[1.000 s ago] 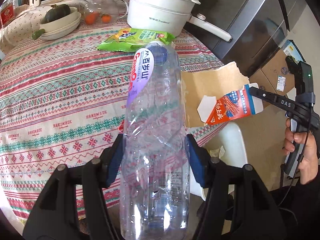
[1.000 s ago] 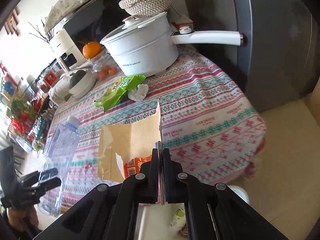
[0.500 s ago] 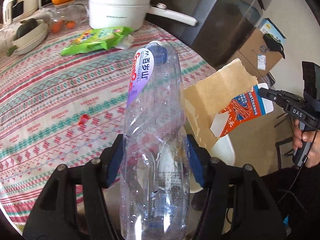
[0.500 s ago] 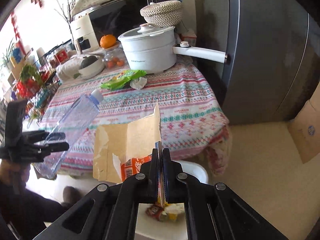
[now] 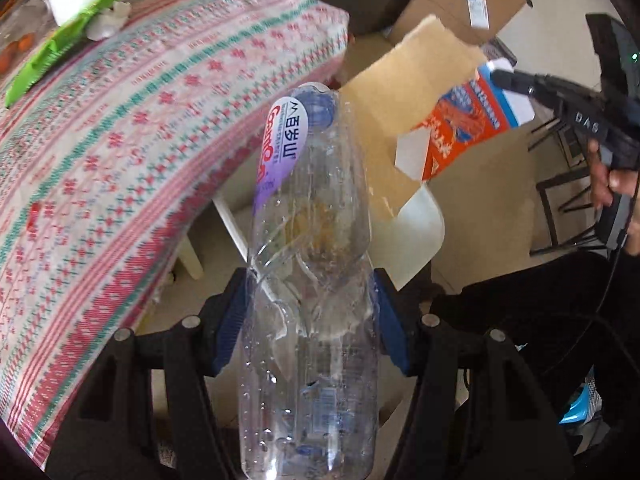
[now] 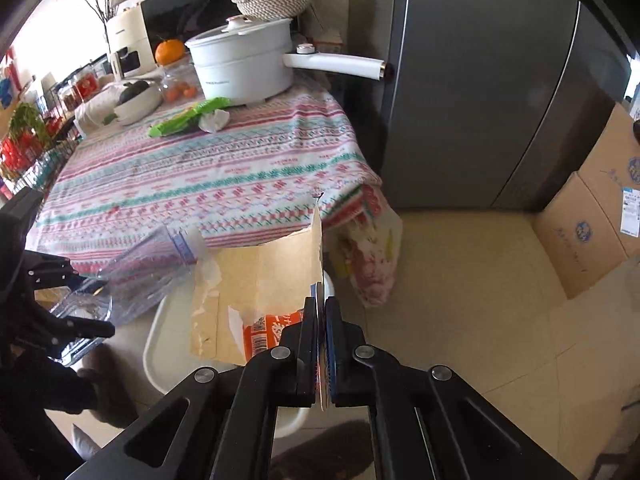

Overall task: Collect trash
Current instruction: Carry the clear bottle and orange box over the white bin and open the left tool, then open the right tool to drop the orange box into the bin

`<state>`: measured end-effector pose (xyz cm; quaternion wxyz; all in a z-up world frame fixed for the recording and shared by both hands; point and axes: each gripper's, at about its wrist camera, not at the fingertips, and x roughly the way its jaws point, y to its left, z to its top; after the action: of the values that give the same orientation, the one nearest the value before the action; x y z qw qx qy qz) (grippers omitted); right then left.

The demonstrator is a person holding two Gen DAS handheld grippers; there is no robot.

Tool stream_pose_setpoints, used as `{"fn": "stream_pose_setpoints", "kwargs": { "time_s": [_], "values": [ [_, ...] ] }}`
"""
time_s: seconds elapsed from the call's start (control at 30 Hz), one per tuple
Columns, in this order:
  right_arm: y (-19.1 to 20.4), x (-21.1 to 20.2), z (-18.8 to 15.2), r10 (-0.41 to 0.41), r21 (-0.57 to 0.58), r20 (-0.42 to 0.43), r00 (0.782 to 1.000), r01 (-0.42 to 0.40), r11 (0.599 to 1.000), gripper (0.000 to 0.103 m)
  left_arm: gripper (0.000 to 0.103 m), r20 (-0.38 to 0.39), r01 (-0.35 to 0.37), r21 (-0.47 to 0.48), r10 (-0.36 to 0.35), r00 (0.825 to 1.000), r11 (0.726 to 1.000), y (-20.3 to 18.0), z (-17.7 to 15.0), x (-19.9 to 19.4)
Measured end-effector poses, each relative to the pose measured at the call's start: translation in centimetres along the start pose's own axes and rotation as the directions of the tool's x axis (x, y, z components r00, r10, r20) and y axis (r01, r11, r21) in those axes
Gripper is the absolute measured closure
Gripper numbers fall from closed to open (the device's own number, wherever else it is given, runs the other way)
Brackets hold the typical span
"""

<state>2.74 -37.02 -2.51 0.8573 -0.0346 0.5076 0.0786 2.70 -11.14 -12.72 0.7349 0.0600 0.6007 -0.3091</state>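
Two blue pads of the left gripper clamp a clear plastic bottle, cap toward 12 o'clock; the desk has slid to 9 o'clock since earlier. Right view: the right gripper, pressed together, pinches a torn carton above a white bin, now past the desk's edge.

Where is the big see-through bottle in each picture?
Left wrist view: the clear plastic bottle fills the lower middle, clamped between the left gripper fingers, cap end pointing away.
Right wrist view: the bottle is at the left edge, lying tilted, cap toward the middle.
Shared landmark: the torn brown cardboard with the orange carton, right of the bottle in both views.
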Motion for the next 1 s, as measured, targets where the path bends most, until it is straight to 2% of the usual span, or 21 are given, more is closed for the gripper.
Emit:
{"fn": "stream_pose_setpoints", "kwargs": {
  "time_s": [0.17,0.33,0.67,0.77,0.87,0.93,1.0],
  "values": [
    [0.0,0.4,-0.5,-0.031,-0.029,-0.017,0.999,0.031,0.999,0.098,0.039,-0.028,0.002,0.01,-0.002,1.0,1.0,-0.7,0.3,1.9],
    [0.3,1.0,-0.8,-0.038,-0.047,-0.034,0.999,0.036,0.998,0.098,0.024,0.007,0.005,0.009,-0.005,1.0,1.0,-0.9,0.5,0.9],
    [2.1,2.5,-0.8,-0.001,-0.074,-0.074,0.997,-0.004,0.997,0.098,0.021,0.071,-0.01,-0.068,0.015,0.997,0.998,1.8,0.4,-1.7],
    [2.9,3.0,-0.6,0.02,-0.081,-0.084,0.996,-0.027,0.996,0.095,0.021,0.084,-0.015,-0.089,0.023,0.996,0.996,2.8,0.6,-2.5],
    [3.1,3.6,-0.1,0.061,-0.039,-0.115,0.991,-0.066,0.997,0.078,0.02,0.09,-0.021,-0.102,0.03,0.995,0.995,3.5,0.4,-2.9],
    [3.1,3.6,0.2,0.061,-0.017,-0.117,0.991,-0.063,0.998,0.05,0.018,0.091,-0.025,-0.108,0.035,0.995,0.994,3.6,0.4,-3.0],
    [3.0,3.3,0.5,0.061,0.002,-0.099,0.993,-0.061,0.998,0.043,0.017,0.089,-0.031,-0.112,0.041,0.995,0.993,3.8,0.3,-3.0]
  ]
}}
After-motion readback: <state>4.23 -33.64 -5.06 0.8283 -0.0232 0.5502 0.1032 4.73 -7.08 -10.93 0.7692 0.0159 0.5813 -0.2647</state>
